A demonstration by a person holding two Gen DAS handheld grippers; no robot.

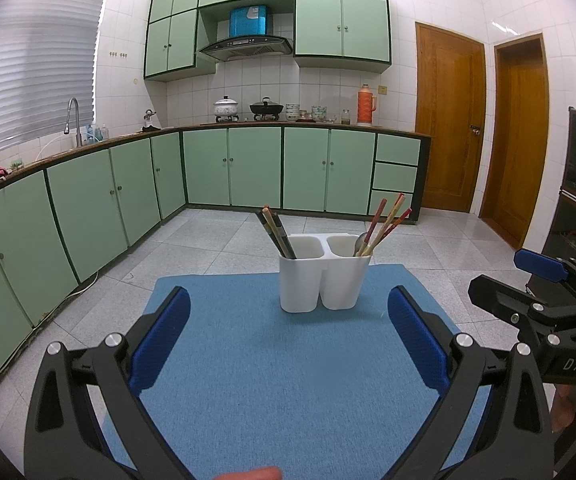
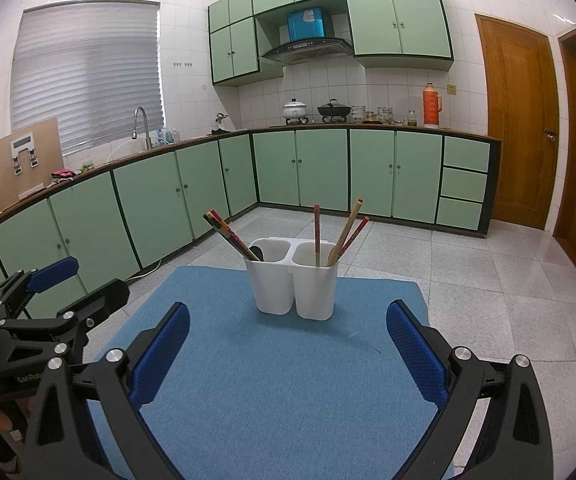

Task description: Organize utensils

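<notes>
One white two-compartment utensil holder [image 1: 323, 276] stood on the blue mat [image 1: 288, 380] covering the desk, toward the mat's far edge. In the left wrist view its left compartment held a bundle of dark chopsticks [image 1: 278, 232] leaning left; their exact number could not be told, as they overlapped. In the right wrist view the same bundle [image 2: 232, 236] showed at least two or three sticks, with a dark spoon [image 2: 256, 253] just visible beside them. The right compartment held three reddish and tan chopsticks [image 1: 385, 222], fanned apart and leaning right, and one metal spoon [image 1: 360, 242] against them; the right wrist view also counted three chopsticks [image 2: 341, 236] there.

Two hand-held grippers were in view. The left hand-held gripper [image 1: 289, 344] hovered over the near part of the mat with its blue pads spread wide, nothing between them; the holder stood ahead of it, slightly right of centre and well apart from the fingertips. The right hand-held gripper [image 2: 288, 346] was likewise spread wide and empty, with the holder straight ahead and apart from its pads. Each hand-held gripper showed at the edge of the other's view, side by side, neither touching the holder.
</notes>
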